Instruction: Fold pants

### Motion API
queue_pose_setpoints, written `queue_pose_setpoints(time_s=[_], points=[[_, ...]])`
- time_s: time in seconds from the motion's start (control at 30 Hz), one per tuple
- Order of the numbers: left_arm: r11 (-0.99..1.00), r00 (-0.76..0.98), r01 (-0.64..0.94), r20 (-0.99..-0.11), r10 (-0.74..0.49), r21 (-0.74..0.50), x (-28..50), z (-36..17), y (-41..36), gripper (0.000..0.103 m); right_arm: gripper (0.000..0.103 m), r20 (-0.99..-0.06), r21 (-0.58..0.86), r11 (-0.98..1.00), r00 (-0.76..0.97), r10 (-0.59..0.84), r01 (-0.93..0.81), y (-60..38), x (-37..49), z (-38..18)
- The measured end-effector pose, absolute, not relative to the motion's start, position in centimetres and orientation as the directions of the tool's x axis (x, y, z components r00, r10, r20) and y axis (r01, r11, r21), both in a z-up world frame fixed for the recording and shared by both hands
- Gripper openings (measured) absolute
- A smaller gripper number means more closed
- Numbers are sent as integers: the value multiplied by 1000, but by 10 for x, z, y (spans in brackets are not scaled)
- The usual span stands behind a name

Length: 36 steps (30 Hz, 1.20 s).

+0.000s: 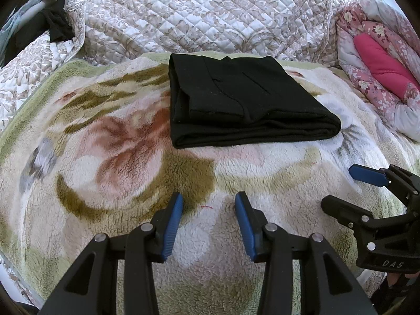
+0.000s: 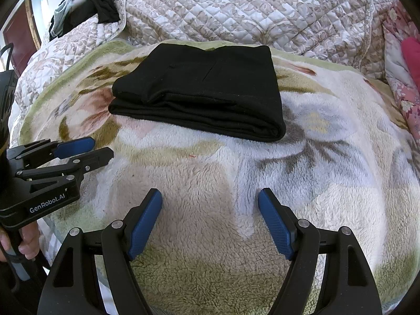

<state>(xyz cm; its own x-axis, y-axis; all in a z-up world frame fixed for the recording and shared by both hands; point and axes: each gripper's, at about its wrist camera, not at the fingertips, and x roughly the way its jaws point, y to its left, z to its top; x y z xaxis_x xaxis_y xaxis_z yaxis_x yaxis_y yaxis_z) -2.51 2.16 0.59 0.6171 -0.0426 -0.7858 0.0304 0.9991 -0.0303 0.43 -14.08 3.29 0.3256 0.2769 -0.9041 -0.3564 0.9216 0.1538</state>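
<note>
Both my grippers hover empty above the fleece blanket (image 1: 262, 173). Left gripper (image 1: 209, 204) stands part-open, right gripper (image 2: 210, 199) wider. Folded black pants (image 1: 244, 99) lie well beyond.

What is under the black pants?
The folded black pants lie on a fluffy flowered blanket, which shows all around them. The blanket's pattern directly beneath them is covered, and so is whatever lies under the blanket.
</note>
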Motion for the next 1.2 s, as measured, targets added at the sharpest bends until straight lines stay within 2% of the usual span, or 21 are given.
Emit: queue_pose_setpoints(time_s=[1.2], points=[[999, 616, 32, -786, -42, -28, -25, 6, 23, 45, 77, -904, 150, 923, 330, 273, -356, -139, 2, 33]])
